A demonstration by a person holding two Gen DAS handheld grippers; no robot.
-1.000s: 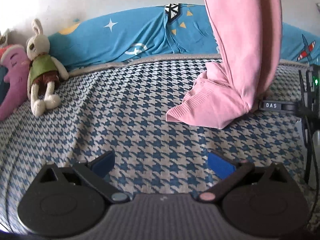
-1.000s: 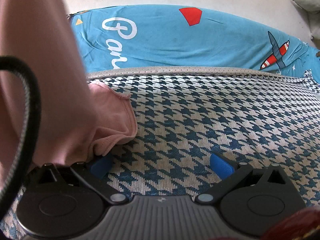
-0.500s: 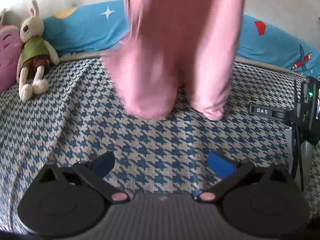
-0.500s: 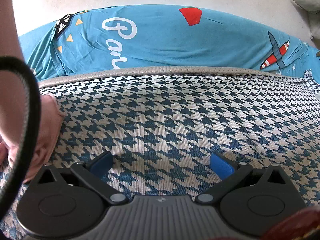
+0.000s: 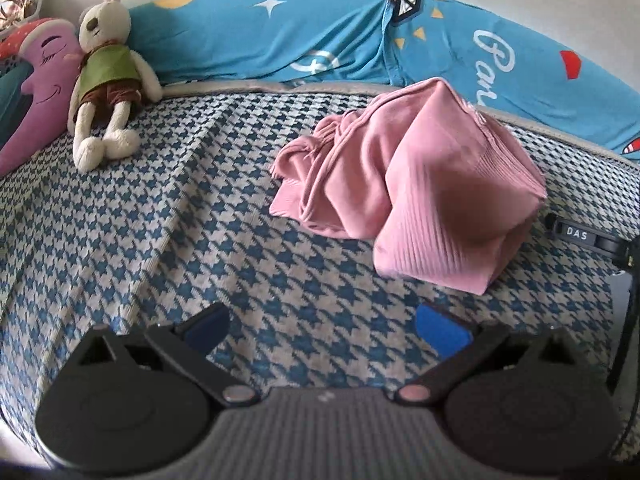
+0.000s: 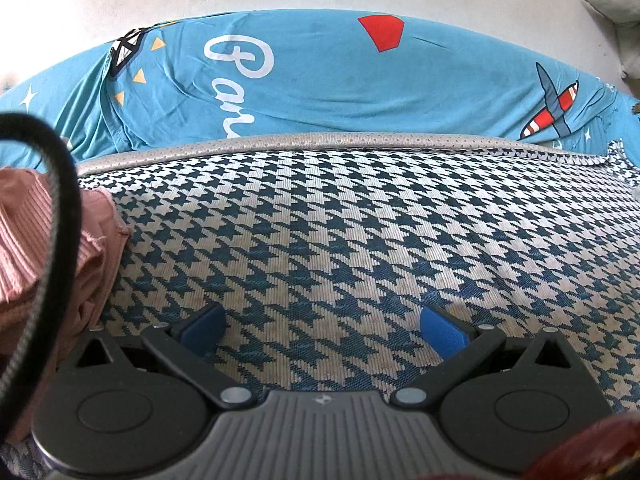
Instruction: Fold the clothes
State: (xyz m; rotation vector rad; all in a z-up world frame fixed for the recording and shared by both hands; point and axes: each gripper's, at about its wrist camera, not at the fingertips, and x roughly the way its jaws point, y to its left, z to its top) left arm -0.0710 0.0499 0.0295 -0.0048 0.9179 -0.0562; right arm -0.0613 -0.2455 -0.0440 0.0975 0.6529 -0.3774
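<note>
On the bed (image 5: 168,216), houndstooth blue-and-white cover, pink garment (image 5: 404,184) lies in a crumpled heap, right of centre in the left wrist view. Ribbed hem section sits on top at the near-right side, smoother folds bunched toward the left. Heap is a bit blurred at its right part.

Left hand-held gripper (image 5: 322,326): jaws spread wide, nothing between the blue pads (image 5: 442,330), only cover fabric visible in the gap. Garment is ahead of it and to the right, apart from the fingers.

Right hand-held gripper (image 6: 324,330): also wide open and empty, pads (image 6: 444,332) over bare houndstooth cover. Pink garment (image 6: 48,248) shows at the left edge of this view, beside the left finger; can't tell if it touches. Black cable (image 6: 60,216) loops across in front of the garment.

Behind the bed: blue printed sheet (image 5: 304,44) along the wall, with stars, white lettering, a red plane. Stuffed rabbit (image 5: 106,72) in green top and brown shorts lies at the far-left side of the bed, next to a purple cushion (image 5: 38,88). Black device labelled "DAS" (image 5: 580,234) at the right edge, just beside the heap.
</note>
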